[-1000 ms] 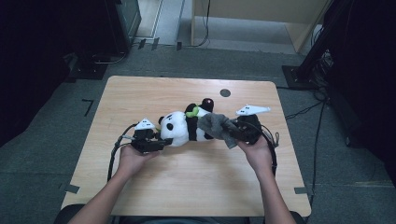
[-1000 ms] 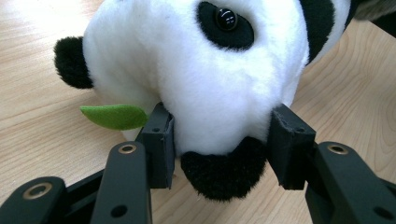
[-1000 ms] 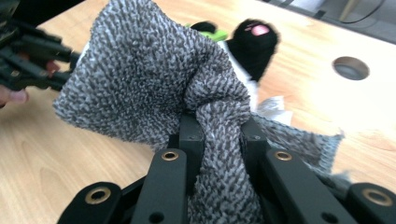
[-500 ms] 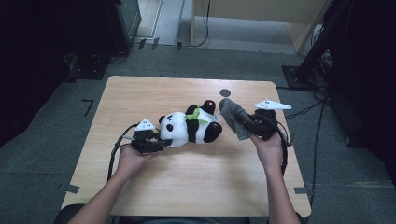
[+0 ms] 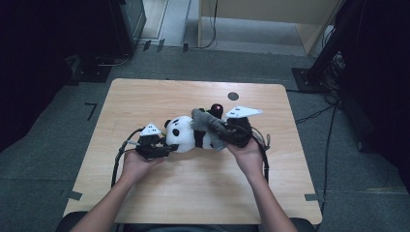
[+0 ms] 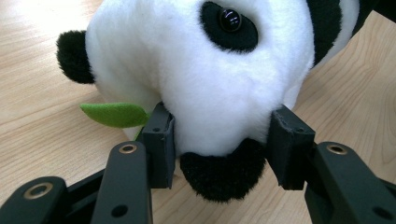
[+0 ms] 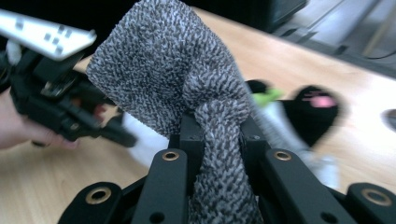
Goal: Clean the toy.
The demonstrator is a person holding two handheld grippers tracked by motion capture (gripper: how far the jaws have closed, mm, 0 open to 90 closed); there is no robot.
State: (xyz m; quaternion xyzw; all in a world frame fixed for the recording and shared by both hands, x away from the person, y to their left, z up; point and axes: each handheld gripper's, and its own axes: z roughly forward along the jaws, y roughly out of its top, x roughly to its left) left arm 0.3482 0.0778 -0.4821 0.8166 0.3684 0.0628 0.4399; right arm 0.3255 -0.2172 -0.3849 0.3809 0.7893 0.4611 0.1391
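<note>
A light wooden table (image 5: 159,99) with a dark round hole (image 5: 233,96) near its far edge — grey carpeted floor (image 5: 43,140) around it.

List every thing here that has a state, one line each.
panda plush: lying on its side, head clamped.
grey knitted cloth: bunched, lifted, draped over the panda.
left gripper: shut on the panda's head.
right gripper: shut on the cloth.
table: bears the panda.

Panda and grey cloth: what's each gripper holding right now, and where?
Left gripper clamps the plush panda by its snout; right gripper pinches a bunched fold of the grey knit cloth.
</note>
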